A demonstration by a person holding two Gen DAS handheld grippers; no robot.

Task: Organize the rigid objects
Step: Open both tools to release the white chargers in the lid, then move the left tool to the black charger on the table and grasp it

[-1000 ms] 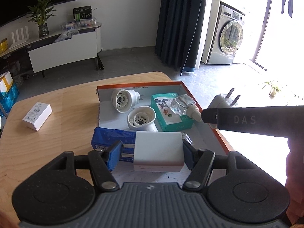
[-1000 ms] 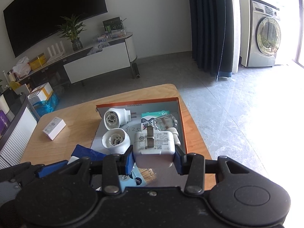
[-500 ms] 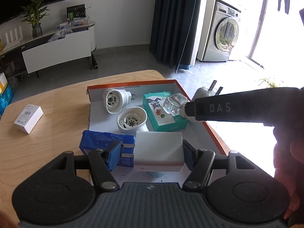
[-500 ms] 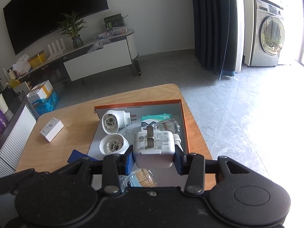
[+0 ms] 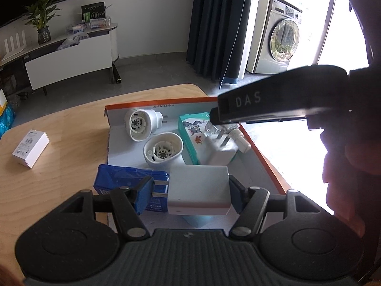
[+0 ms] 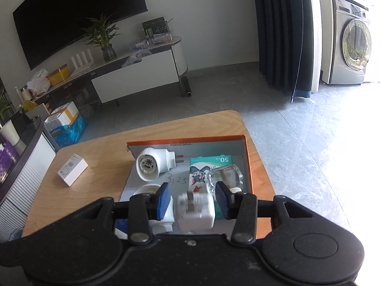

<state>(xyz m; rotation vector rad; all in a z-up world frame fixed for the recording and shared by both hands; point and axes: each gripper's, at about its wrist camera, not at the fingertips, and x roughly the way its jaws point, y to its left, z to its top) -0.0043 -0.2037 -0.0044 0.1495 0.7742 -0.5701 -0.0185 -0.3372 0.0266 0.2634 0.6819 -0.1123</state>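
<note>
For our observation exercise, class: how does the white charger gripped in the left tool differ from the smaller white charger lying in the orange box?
The gripped charger is a broad, flat block; the boxed charger looks more compact. The gripped charger is clamped in the left tool, prongs pointing sideways at one pad; the boxed charger lies loose in the orange box beside the green carton, prongs up. Both are white two-prong plugs.

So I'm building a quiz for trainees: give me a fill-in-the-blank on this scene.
1. The left gripper is shut on a white ____.
2. The small white box lies on the ____, outside the tray.
3. The right gripper's jaws are ____, its charger no longer pressed.

Missing: charger; table; opening
</note>
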